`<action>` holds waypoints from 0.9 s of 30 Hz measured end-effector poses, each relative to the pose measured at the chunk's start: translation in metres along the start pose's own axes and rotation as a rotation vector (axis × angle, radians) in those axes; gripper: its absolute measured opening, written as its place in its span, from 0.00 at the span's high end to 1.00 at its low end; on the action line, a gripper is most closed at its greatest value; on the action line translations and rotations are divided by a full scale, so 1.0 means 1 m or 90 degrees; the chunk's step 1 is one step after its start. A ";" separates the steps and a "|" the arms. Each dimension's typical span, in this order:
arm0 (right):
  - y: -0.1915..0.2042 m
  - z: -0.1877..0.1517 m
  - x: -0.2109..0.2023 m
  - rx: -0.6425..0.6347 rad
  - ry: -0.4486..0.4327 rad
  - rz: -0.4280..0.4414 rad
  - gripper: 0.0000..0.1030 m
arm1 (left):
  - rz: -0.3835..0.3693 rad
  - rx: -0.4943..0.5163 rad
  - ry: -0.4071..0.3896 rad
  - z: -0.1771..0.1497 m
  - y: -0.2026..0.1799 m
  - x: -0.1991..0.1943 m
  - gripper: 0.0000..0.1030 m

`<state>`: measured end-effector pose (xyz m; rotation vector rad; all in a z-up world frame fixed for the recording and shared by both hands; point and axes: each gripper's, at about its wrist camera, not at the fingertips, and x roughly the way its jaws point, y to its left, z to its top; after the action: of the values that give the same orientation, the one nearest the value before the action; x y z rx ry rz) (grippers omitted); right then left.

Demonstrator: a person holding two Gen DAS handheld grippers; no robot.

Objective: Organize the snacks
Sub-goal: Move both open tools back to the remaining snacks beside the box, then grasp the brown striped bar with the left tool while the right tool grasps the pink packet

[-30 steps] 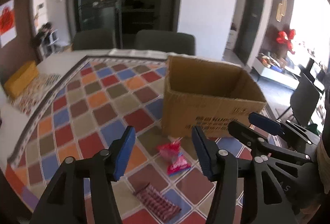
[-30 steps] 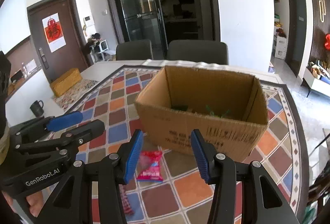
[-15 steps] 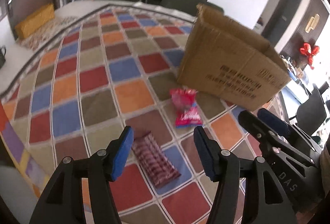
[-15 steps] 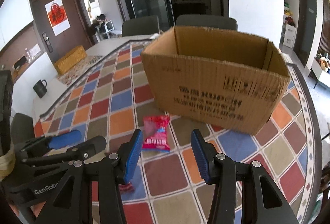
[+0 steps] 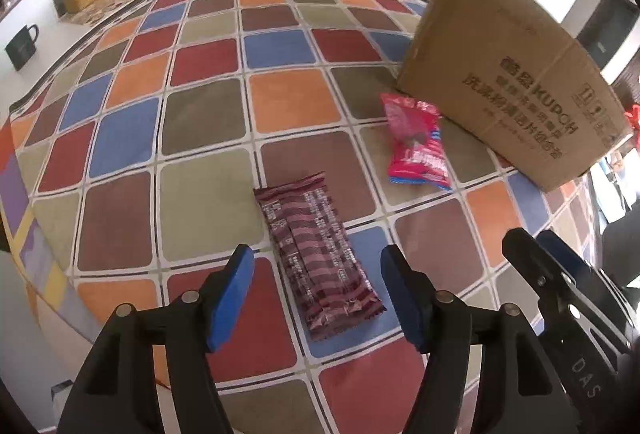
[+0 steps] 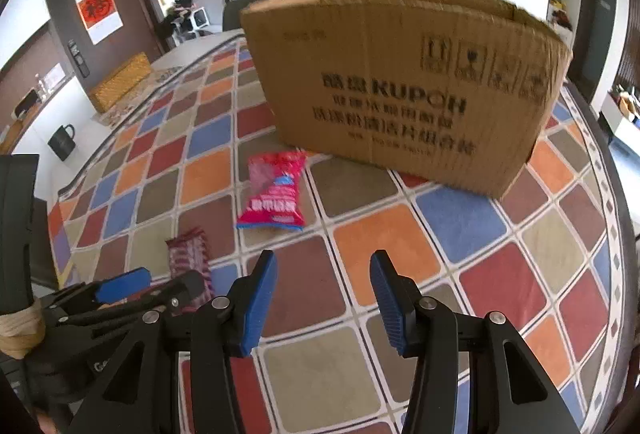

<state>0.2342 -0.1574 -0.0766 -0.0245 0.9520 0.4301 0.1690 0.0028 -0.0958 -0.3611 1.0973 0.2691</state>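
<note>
Wrapper [image 5: 318, 258], thin and crinkly, lay between the left gripper [image 5: 316, 292]'s opening jaws, best pinched mid-length; right gripper [image 6: 323, 300] spread, empty.

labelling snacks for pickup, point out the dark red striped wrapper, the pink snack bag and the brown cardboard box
dark red striped wrapper [image 5: 316, 258], left wrist view, middle of pack
pink snack bag [image 6: 276, 194], right wrist view, centre of bag
brown cardboard box [image 6: 400, 86], right wrist view, printed front wall
</note>
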 end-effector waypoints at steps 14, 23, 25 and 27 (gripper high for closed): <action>-0.010 -0.013 0.019 0.048 0.031 0.015 0.52 | 0.083 -0.004 -0.031 -0.007 -0.007 0.018 0.35; -0.005 -0.013 0.021 0.051 0.030 0.017 0.52 | 0.063 0.052 -0.046 -0.009 -0.007 0.015 0.59; -0.003 -0.014 0.021 0.048 0.031 0.017 0.52 | 0.051 0.057 -0.045 -0.009 -0.005 0.014 0.60; 0.000 -0.014 0.021 0.046 0.033 0.018 0.52 | 0.033 0.058 -0.045 -0.009 -0.001 0.012 0.61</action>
<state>0.2343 -0.1528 -0.1016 0.0433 1.0190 0.4226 0.1673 -0.0012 -0.1107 -0.2402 1.0470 0.2744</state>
